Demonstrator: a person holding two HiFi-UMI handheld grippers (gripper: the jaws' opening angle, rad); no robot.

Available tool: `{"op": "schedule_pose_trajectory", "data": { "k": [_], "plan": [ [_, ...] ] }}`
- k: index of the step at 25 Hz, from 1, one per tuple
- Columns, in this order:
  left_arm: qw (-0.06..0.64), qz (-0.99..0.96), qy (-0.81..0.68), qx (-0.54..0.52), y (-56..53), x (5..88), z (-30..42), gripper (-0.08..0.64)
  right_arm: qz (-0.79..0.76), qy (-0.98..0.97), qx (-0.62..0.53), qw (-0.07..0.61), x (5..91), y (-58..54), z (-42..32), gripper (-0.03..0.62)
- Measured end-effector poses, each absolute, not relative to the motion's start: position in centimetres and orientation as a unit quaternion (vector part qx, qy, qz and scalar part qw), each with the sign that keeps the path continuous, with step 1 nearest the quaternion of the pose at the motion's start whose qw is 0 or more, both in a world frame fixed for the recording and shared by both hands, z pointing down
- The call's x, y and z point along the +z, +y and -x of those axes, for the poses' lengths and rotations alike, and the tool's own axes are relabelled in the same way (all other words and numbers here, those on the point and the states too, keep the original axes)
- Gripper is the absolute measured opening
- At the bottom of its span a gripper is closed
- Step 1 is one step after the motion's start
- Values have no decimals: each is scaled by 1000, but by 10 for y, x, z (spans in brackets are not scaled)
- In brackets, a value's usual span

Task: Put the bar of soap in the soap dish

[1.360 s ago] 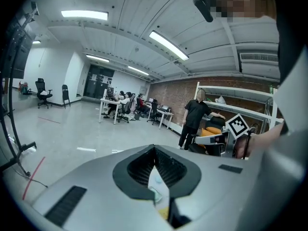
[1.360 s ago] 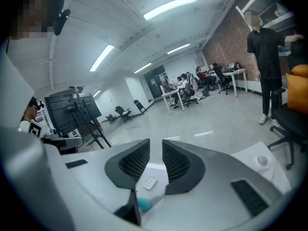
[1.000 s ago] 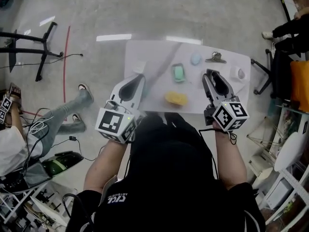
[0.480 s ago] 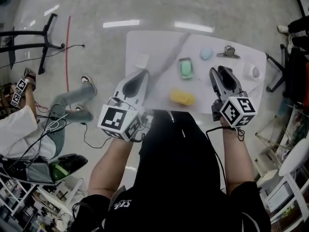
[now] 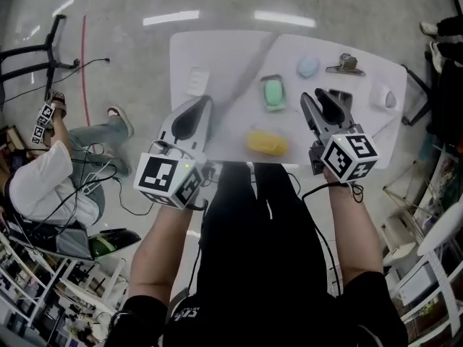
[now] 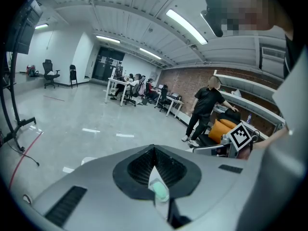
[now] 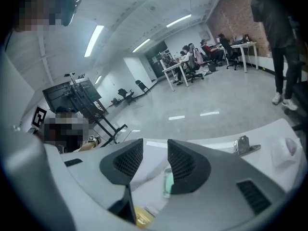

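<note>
The yellow bar of soap [image 5: 265,143] lay on the white counter [image 5: 231,53] close to its near edge, roughly between the two grippers and touching neither. The green soap dish [image 5: 273,92] stood a little farther back, apart from the soap and with nothing yellow in it.

To the right of the soap was the right gripper [image 5: 313,100], its fingers spread with only bare counter between them. In the right gripper view, the dish [image 7: 167,182] showed past the gap and a corner of the soap [image 7: 142,216] sat low in the frame.

The left gripper [image 5: 204,101] was over the counter's left part, its fingers pressed together at the tips and pinching nothing. The left gripper view showed only a thin slit below the tips, with the dish [image 6: 159,190] visible through it.

A pale blue oval [image 5: 308,66] and a metal binder clip [image 5: 346,66] lay near the far edge, and a small white piece [image 5: 197,80] lay at the left.
</note>
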State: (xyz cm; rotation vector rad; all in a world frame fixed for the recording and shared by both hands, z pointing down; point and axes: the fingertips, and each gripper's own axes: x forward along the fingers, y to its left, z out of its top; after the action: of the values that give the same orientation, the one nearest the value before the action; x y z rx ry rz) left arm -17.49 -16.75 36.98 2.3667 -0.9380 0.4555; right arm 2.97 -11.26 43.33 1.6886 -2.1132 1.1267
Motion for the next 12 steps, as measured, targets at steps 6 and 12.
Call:
{"op": "schedule_pose_trajectory", "data": {
  "k": [6, 12],
  "plan": [
    [289, -875, -350, 168, -179, 404, 165, 9, -579, -706, 392, 115, 470, -117, -46, 169],
    [309, -866, -352, 172, -180, 434, 166, 9, -592, -688, 401, 124, 506, -120, -59, 169]
  ]
}}
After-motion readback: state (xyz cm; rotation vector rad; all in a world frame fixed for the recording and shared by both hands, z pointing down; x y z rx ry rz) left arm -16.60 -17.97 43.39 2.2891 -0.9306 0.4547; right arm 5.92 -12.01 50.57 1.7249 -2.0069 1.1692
